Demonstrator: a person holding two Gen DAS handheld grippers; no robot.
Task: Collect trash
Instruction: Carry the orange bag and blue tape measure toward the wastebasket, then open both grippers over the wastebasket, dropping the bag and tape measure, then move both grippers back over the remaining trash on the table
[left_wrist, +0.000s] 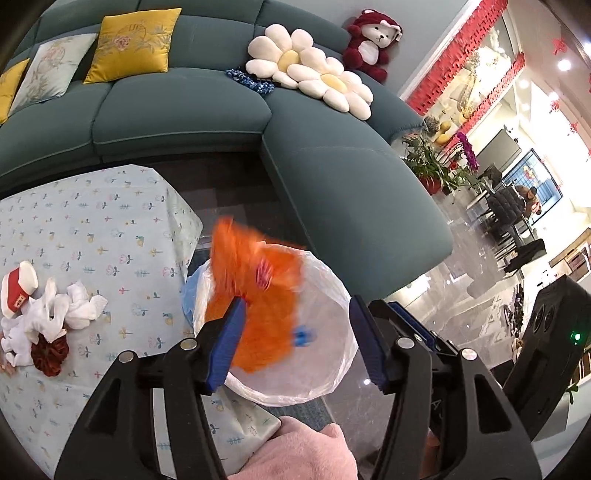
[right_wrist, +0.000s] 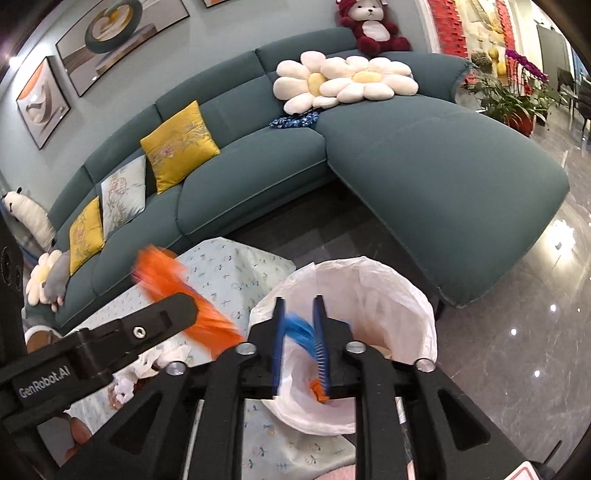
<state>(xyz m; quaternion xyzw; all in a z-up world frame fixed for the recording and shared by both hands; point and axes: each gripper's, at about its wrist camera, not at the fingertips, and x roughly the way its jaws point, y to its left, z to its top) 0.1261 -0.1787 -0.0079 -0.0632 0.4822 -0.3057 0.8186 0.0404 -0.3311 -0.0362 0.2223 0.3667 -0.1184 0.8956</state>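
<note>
Left wrist: blurred orange wrapper (left_wrist: 255, 295) slants lengthwise over the bin (left_wrist: 332, 354).

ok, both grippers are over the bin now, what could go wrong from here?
1. The blurred orange wrapper hangs at the table-side rim of the bin liner, by the open fingers of the left gripper. It could drop outside, between liner and table.
2. The blue wrapper sits between the parted fingers of the right gripper and may cling to one instead of falling in.
</note>
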